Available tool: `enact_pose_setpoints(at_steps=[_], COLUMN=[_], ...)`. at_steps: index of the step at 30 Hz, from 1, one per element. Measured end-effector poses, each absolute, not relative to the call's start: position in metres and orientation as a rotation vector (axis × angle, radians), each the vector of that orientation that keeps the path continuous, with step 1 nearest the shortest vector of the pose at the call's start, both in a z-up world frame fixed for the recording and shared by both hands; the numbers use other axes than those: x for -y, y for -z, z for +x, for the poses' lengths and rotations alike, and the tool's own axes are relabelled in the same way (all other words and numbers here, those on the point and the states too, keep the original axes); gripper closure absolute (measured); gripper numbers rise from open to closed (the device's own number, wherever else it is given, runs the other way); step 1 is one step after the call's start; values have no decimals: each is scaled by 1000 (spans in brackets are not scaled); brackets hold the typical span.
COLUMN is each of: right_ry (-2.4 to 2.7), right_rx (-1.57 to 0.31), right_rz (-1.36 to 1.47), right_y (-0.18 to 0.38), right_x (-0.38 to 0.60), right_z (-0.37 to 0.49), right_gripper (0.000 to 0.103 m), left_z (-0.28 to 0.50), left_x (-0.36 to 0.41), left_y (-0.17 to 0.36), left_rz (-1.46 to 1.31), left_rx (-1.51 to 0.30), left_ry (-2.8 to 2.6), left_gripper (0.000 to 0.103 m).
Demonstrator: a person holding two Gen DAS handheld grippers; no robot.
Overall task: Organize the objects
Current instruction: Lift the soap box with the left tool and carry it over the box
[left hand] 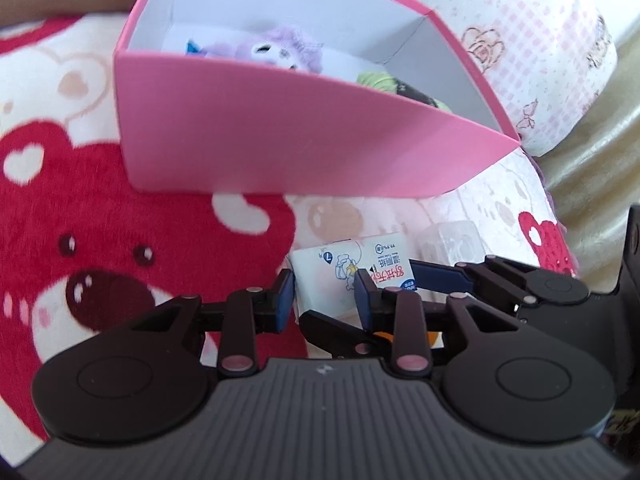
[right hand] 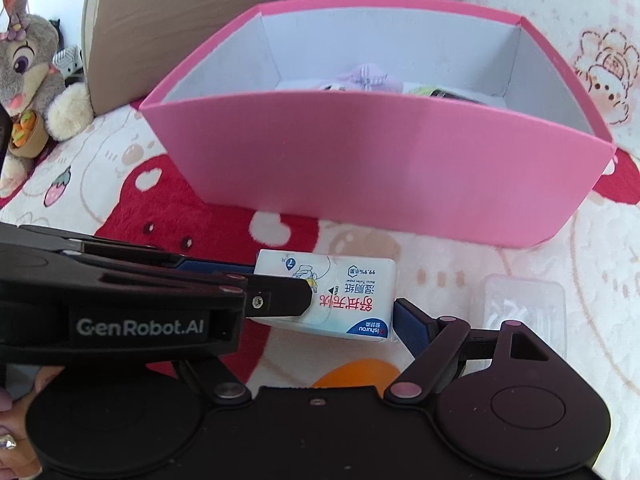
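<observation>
A white wet-wipe pack (right hand: 332, 298) lies on a bear-print blanket (left hand: 120, 248), just in front of an open pink box (right hand: 376, 168). Left gripper (left hand: 326, 292): its blue-padded fingers (left hand: 285, 296) pinch the pack from both sides. Right gripper (right hand: 352, 312): one blue pad touches the pack's edge at 4 o'clock; the opposite finger is hidden behind the left tool, so its closure cannot be told. Inside the box, toward 12 o'clock, rest a purple plush toy (left hand: 276, 50) and a green item (left hand: 378, 80). A clear plastic container (right hand: 524, 312) sits at 3 o'clock of the pack; a grey rabbit plush (right hand: 30, 76) sits at 10 o'clock.
</observation>
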State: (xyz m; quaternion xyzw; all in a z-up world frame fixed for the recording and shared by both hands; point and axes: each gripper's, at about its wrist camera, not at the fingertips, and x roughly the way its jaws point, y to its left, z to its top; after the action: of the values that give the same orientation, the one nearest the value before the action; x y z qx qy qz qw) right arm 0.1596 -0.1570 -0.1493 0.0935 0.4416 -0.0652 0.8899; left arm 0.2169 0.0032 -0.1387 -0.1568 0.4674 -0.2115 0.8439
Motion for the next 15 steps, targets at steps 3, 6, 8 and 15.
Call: enact_pose_setpoints(at_steps=[3,6,8,15], right_ry=[124,114,106,87], right_rx=[-911,-910,-909,-915], right_rz=[194,220,231,220], right_y=[145,143,142,123], right_x=[156,157,157,144], right_z=[157,157,154,136], right_gripper=[19,18,18,18], left_z=[215,212,208,196], left_x=[-7,-9,-9,-15], left_y=[135,131,128,110], left_rz=[-341,-340,-335,-330], left_rx=[-983,-980,-979,-1034], left_ry=[451,447,447,492], left_gripper=[73,73,73,70])
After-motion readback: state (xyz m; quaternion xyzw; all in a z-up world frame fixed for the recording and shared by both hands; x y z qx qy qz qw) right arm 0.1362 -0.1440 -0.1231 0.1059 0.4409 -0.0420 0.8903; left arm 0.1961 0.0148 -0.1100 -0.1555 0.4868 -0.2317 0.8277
